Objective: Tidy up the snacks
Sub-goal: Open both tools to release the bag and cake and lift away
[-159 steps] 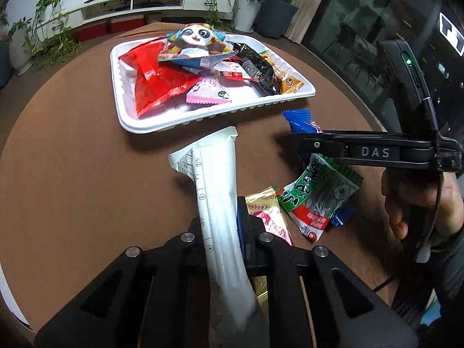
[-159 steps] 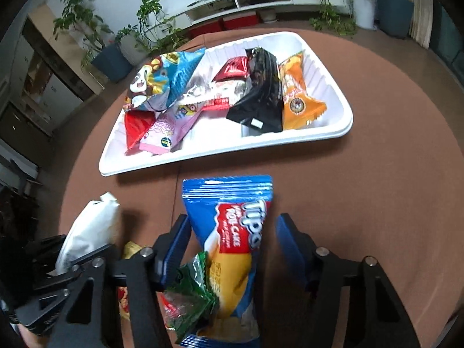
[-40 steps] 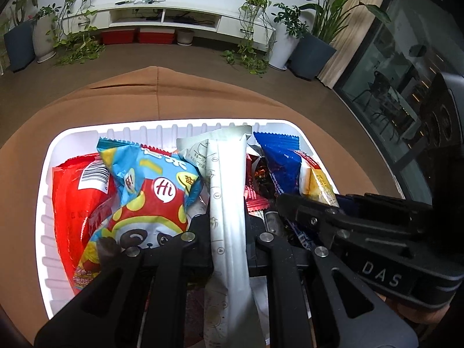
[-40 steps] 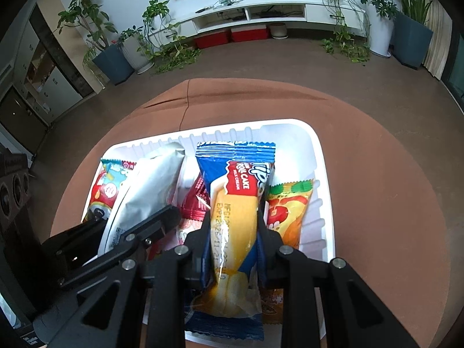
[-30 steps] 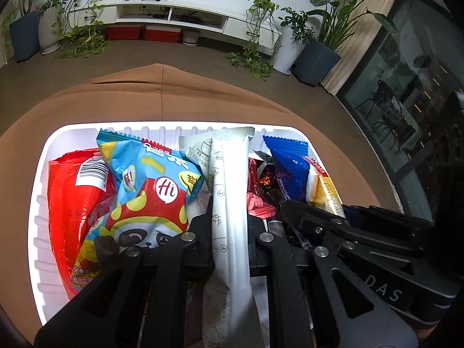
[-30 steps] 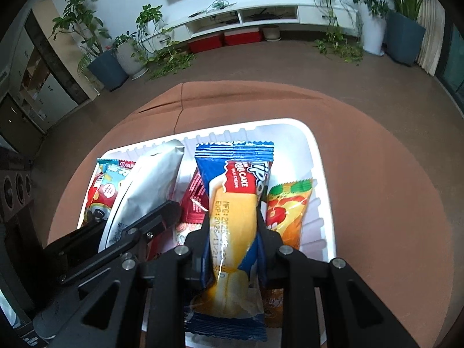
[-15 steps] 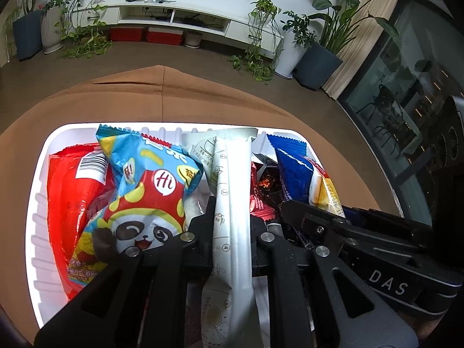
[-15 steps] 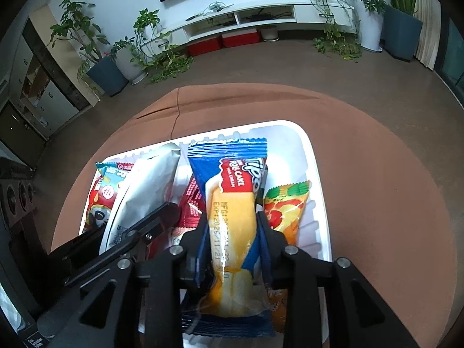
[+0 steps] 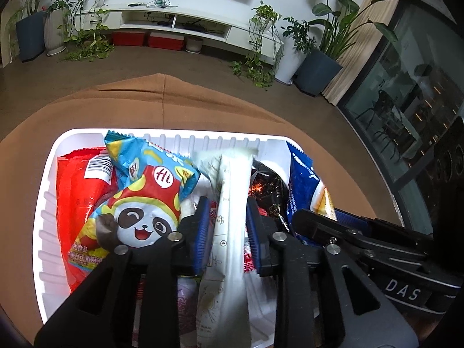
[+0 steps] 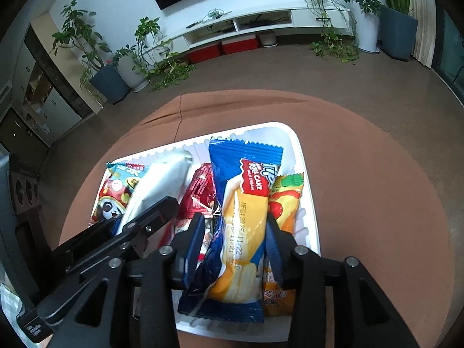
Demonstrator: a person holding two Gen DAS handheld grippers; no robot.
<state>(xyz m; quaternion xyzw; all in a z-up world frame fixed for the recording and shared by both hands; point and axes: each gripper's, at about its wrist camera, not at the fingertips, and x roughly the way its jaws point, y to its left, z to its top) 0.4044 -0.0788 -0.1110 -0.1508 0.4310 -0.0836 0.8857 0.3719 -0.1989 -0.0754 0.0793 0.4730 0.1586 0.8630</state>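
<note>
Snacks mostly fill the white tray (image 9: 47, 174) already. Your left gripper (image 9: 227, 226) has parted around the white packet (image 9: 232, 203); your right gripper (image 10: 233, 243), jaws loosened, barely cradles the blue roll cake (image 10: 246, 203). Both hang over the tray, nearly placed.

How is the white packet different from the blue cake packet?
The long white packet is plain and thin; the blue and yellow roll cake packet is colourful and wider. The white one sits between the left tongs, the cake one between the right tongs. Both are over the white tray.
</note>
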